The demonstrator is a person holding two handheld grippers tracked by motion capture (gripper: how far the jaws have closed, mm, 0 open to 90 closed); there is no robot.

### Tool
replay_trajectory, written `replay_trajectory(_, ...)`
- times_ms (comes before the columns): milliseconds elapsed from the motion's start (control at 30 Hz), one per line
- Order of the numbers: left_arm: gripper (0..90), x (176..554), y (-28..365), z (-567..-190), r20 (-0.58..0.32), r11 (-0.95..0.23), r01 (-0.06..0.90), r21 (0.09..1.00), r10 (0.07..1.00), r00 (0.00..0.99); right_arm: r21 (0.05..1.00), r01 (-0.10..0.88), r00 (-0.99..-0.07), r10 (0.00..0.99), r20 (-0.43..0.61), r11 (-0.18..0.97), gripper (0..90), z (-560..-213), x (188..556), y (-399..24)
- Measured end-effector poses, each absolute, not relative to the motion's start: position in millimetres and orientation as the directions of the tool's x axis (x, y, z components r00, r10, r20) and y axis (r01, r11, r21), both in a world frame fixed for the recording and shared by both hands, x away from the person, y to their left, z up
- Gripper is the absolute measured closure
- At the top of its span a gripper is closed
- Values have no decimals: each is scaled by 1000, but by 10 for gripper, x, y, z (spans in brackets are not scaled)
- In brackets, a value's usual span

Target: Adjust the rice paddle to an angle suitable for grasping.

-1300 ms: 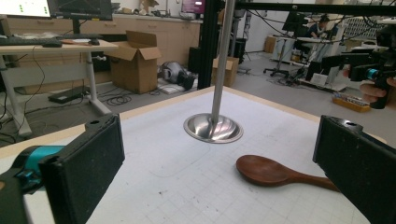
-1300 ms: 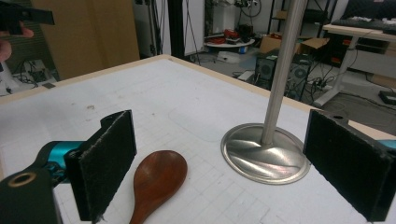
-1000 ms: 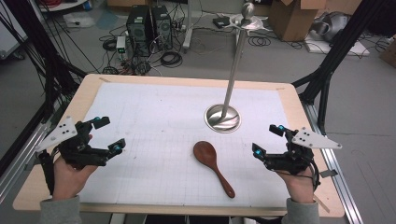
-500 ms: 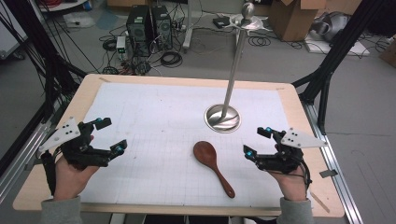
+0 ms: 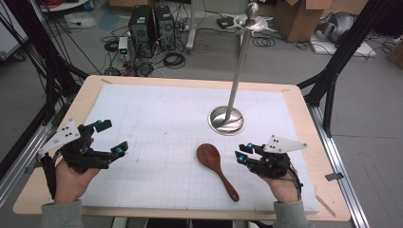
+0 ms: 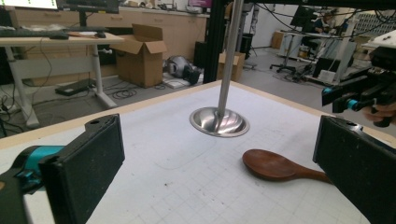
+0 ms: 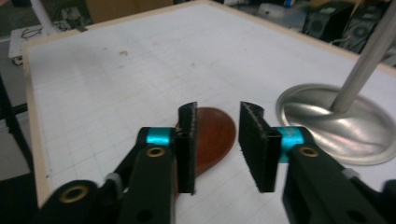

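A dark wooden spoon (image 5: 218, 170) lies on the white grid mat (image 5: 157, 118), bowl toward the far side, handle toward the near edge. My right gripper (image 5: 244, 153) hovers just right of the spoon's bowl, pointing left at it. Its jaws have just been closing to a narrow gap with nothing between them. In the right gripper view the spoon (image 7: 212, 135) bowl sits beyond the right gripper (image 7: 217, 145). My left gripper (image 5: 113, 137) stays at the mat's left side, wide open and empty. In the left gripper view the spoon (image 6: 275, 165) lies between the left gripper (image 6: 224, 161) jaws' sightline, far off.
A metal stand (image 5: 227, 119) with a round dished base and tall pole rises just behind the spoon, also seen as the stand (image 6: 218, 122) and stand (image 7: 336, 126). The wooden table rim (image 5: 304, 118) frames the mat. Computers, cables and boxes lie on the floor beyond.
The right gripper has moved left and slightly down toward the spoon's bowl, and its jaws have narrowed. The left gripper and the spoon have stayed put.
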State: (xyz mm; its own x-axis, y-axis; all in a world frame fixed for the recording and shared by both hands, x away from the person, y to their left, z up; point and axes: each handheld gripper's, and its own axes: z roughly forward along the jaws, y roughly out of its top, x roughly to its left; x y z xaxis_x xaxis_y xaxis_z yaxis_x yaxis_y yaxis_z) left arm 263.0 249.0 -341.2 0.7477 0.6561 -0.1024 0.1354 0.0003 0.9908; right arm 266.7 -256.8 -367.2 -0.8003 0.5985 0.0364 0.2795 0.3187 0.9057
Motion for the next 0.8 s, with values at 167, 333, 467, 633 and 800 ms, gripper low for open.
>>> replay_trajectory(167, 25, 2648, 2457, -3425, -96, -14, 138, 990, 654, 751, 887, 311, -806, 589, 55, 342, 821, -3756, 2676, -2509)
replay_trajectory(333, 25, 2660, 2450, -3426, -97, -13, 139, 990, 653, 751, 876, 326, -814, 576, 69, 355, 894, -3800, 2670, -2483)
replay_trajectory(467, 25, 2673, 2440, -3433, -96, -15, 140, 990, 654, 751, 868, 324, -832, 550, 71, 377, 894, -3825, 2656, -2444)
replay_trajectory(633, 25, 2685, 2415, -3442, -97, -15, 141, 990, 653, 751, 852, 302, -862, 504, 52, 427, 896, -3883, 2644, -2335)
replay_trajectory(800, 25, 2697, 2407, -3451, -95, -21, 144, 989, 654, 751, 827, 294, -883, 466, 44, 478, 897, -3995, 2651, -2198)
